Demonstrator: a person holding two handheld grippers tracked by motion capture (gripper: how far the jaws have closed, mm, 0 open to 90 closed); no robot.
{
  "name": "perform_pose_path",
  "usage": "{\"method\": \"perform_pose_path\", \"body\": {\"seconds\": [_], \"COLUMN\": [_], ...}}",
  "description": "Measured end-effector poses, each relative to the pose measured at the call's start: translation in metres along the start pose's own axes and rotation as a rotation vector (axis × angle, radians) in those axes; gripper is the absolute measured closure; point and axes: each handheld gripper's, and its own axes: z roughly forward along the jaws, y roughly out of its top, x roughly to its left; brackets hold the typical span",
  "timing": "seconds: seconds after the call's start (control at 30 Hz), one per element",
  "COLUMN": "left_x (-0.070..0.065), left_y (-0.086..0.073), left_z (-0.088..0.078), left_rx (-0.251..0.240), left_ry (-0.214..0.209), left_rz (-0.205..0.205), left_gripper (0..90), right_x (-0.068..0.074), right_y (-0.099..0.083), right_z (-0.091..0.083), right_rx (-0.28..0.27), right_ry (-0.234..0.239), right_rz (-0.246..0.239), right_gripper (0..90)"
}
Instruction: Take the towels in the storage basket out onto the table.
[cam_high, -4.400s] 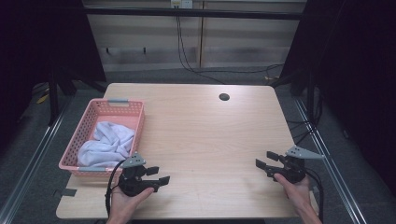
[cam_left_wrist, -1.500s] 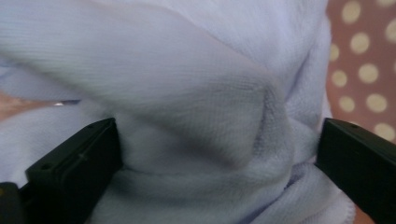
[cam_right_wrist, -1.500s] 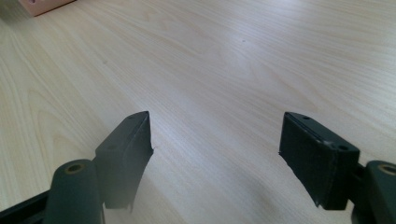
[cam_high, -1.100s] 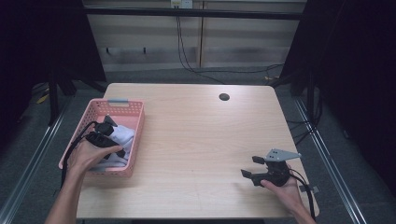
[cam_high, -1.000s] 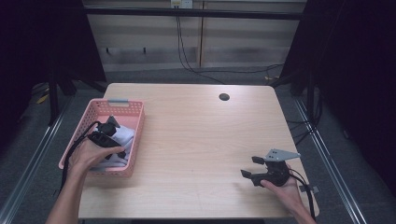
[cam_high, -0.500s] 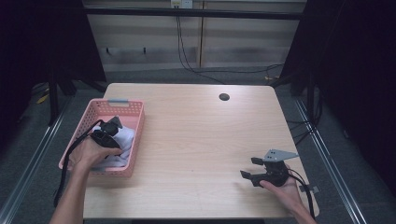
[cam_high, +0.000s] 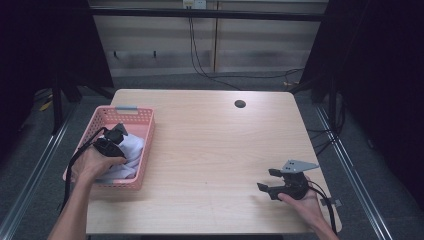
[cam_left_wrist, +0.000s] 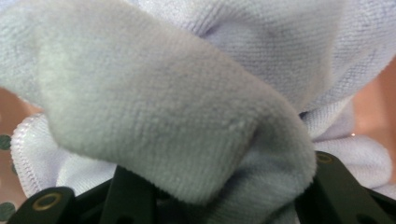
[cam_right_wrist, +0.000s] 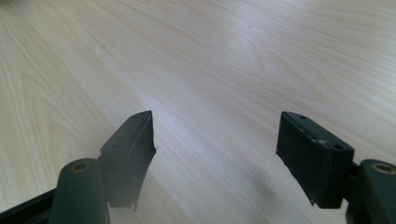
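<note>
Moved from the near tabletop (cam_high: 210, 150) edge into the pink basket (cam_high: 131, 114) at left: left gripper (cam_high: 118, 134), fingers just closing around a bunched fold of white towel (cam_left_wrist: 187, 107). Soft, light, floppy; best pinched at a thick fold. Right gripper (cam_high: 267, 181) gaping, empty.

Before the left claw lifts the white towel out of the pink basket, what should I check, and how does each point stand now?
1. Left claw inside the pink basket: ok.
2. White towel between its jaws, which have just been closing: ok.
3. Pads pressing firmly on cloth: cannot tell.
4. Towel free of the basket wall: cannot tell.
5. Right claw open, apart from the basket: ok.
6. Table free to take the towel: ok.
</note>
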Motion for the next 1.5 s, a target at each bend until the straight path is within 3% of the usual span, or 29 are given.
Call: {"method": "perform_pose_path", "body": {"seconds": [0.2, 0.3, 0.33, 0.47, 0.5, 0.63, 0.87, 1.17, 1.5], "left_x": [0.009, 0.011, 0.01, 0.012, 0.013, 0.016, 0.021, 0.024, 0.026], "left_y": [-0.01, -0.014, -0.018, -0.023, -0.025, -0.03, -0.037, -0.04, -0.032], "left_z": [-0.01, -0.014, -0.018, -0.026, -0.03, -0.04, -0.059, -0.07, -0.088], "left_rx": [-0.061, -0.086, -0.122, -0.16, -0.18, -0.236, -0.326, -0.374, -0.342], "left_ry": [-0.071, -0.081, -0.079, -0.107, -0.098, -0.13, -0.136, -0.159, -0.141], "left_rz": [-0.036, -0.038, -0.06, -0.074, -0.081, -0.082, -0.094, -0.096, -0.081], "left_gripper": [56.3, 56.2, 56.1, 56.1, 55.9, 55.6, 55.1, 54.9, 54.4], "right_x": [-0.001, -0.001, -0.001, -0.001, 0.0, 0.0, 0.0, 0.0, 0.0], "right_y": [0.0, 0.001, 0.001, 0.001, 0.001, 0.001, 0.001, 0.001, 0.001], "right_z": [0.0, 0.0, 0.0, 0.001, 0.001, 0.001, 0.0, 0.0, 0.0], "right_rx": [-0.003, -0.003, -0.004, -0.001, -0.005, -0.002, -0.002, -0.004, -0.004], "right_ry": [0.001, 0.001, 0.001, 0.001, 0.002, 0.003, 0.001, 0.005, 0.006], "right_rz": [0.007, 0.008, 0.008, 0.006, 0.004, 0.003, 0.005, 0.003, 0.003], "right_gripper": [27.4, 27.2, 27.2, 27.1, 27.0, 26.9, 26.8, 26.8, 26.8]}}
